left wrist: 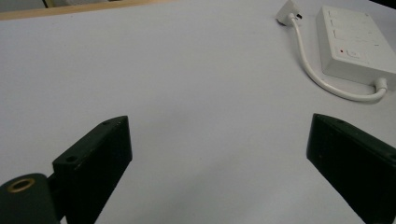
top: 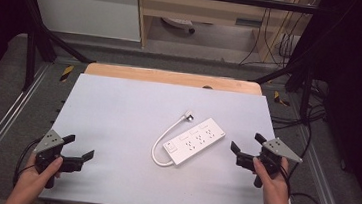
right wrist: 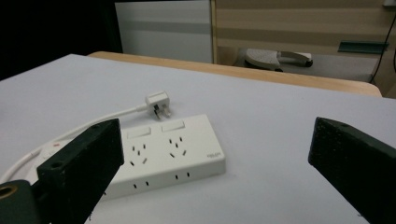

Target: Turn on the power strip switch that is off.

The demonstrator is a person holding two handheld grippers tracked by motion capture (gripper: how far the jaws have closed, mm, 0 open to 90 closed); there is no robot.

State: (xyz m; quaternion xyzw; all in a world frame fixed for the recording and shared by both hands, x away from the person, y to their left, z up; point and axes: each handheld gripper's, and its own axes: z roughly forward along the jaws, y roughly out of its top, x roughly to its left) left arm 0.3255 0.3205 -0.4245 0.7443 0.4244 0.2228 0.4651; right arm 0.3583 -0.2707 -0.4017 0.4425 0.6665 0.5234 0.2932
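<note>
A white power strip (top: 195, 139) lies at an angle near the middle of the pale table (top: 117, 116). Its short white cable (top: 161, 143) loops out from the near end and ends in a plug (top: 188, 116) lying free beside the strip. My left gripper (top: 80, 147) hovers open at the front left, well away from the strip (left wrist: 355, 42), which sits far to the upper right in the left gripper view. My right gripper (top: 248, 143) is open just right of the strip (right wrist: 166, 156), jaws spread wide with nothing between them. The plug (right wrist: 159, 105) lies behind the strip.
A wooden strip (top: 171, 77) runs along the table's far edge. Metal rails (top: 7, 115) flank both sides, and black cables (top: 305, 199) trail on the floor at the right. Cabinets (top: 87, 7) stand beyond the table.
</note>
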